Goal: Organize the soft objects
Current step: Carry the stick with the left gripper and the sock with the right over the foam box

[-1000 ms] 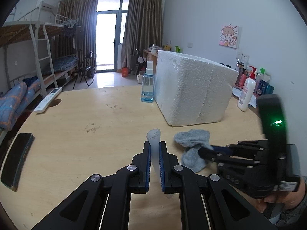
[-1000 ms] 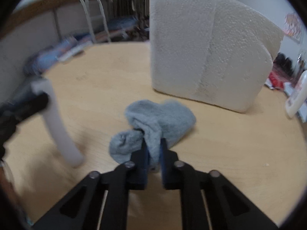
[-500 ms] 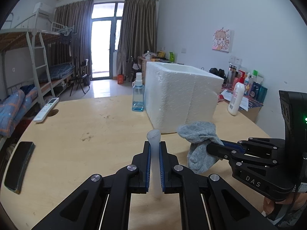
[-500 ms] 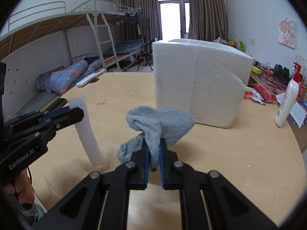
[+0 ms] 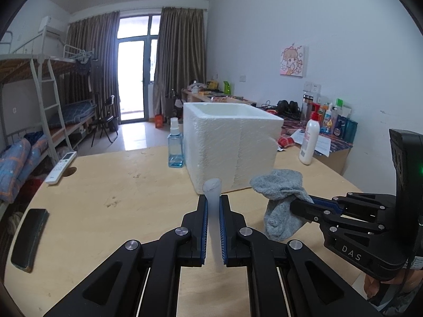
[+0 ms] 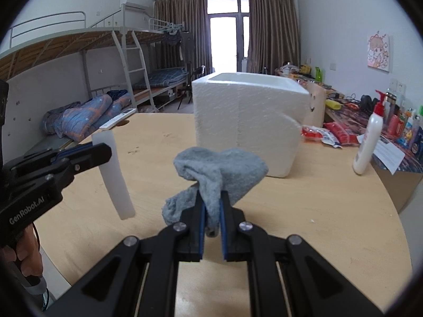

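Left wrist view: left tongs (image 5: 212, 206) clamped on a pale translucent soft strip (image 5: 213, 211), held upright above the wooden counter (image 5: 105, 185). Right tongs (image 5: 296, 206) came in from the right, gripping a grey sock (image 5: 280, 195) that hung clear of the counter. Right wrist view: sock (image 6: 219, 174) bunched over the closed right tongs (image 6: 211, 211), strip (image 6: 113, 174) dangling from the left tongs (image 6: 105, 152). White foam box (image 6: 246, 121), open-topped, stood on the counter just beyond both. Lotion bottle (image 6: 368, 142) to its right.
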`<action>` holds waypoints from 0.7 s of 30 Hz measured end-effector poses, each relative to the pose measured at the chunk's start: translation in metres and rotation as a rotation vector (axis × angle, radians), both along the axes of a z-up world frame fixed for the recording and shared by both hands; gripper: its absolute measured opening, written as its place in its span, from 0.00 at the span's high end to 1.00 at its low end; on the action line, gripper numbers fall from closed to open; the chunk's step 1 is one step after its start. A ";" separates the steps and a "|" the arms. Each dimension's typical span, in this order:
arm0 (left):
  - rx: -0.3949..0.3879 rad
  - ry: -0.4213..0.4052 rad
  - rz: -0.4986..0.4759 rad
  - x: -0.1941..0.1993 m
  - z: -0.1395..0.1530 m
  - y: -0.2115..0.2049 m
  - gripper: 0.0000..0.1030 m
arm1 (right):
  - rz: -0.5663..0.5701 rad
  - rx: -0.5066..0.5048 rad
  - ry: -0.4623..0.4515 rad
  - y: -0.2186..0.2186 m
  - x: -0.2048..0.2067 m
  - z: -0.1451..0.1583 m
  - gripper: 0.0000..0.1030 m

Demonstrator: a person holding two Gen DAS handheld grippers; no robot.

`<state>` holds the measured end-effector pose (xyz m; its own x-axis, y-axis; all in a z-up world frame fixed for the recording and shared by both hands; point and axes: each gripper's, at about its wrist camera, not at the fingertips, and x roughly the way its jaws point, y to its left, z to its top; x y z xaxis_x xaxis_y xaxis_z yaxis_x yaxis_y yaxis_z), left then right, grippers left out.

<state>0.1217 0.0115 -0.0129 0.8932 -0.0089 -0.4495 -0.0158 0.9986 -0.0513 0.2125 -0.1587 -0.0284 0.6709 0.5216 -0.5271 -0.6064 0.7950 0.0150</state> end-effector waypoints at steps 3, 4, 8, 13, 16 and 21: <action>-0.001 -0.004 -0.013 -0.003 0.002 -0.006 0.92 | -0.013 0.004 -0.006 -0.007 -0.003 0.000 0.88; 0.000 -0.005 -0.017 -0.003 0.002 -0.008 0.92 | -0.020 0.003 -0.007 -0.009 -0.004 0.000 0.88; 0.004 -0.013 -0.039 -0.002 0.003 -0.021 0.92 | -0.058 0.007 -0.016 -0.024 -0.006 0.001 0.88; 0.005 -0.010 -0.079 0.001 0.001 -0.037 0.92 | -0.099 0.020 -0.019 -0.040 -0.006 0.002 0.88; 0.008 -0.008 -0.090 0.003 0.001 -0.042 0.92 | -0.102 0.017 -0.018 -0.041 -0.005 0.001 0.88; 0.016 -0.004 -0.095 0.006 0.004 -0.045 0.92 | -0.102 0.031 -0.015 -0.044 -0.003 0.002 0.88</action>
<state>0.1272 -0.0339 -0.0093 0.8903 -0.0869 -0.4470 0.0794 0.9962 -0.0356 0.2098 -0.2023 -0.0259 0.7292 0.4658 -0.5013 -0.5225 0.8521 0.0316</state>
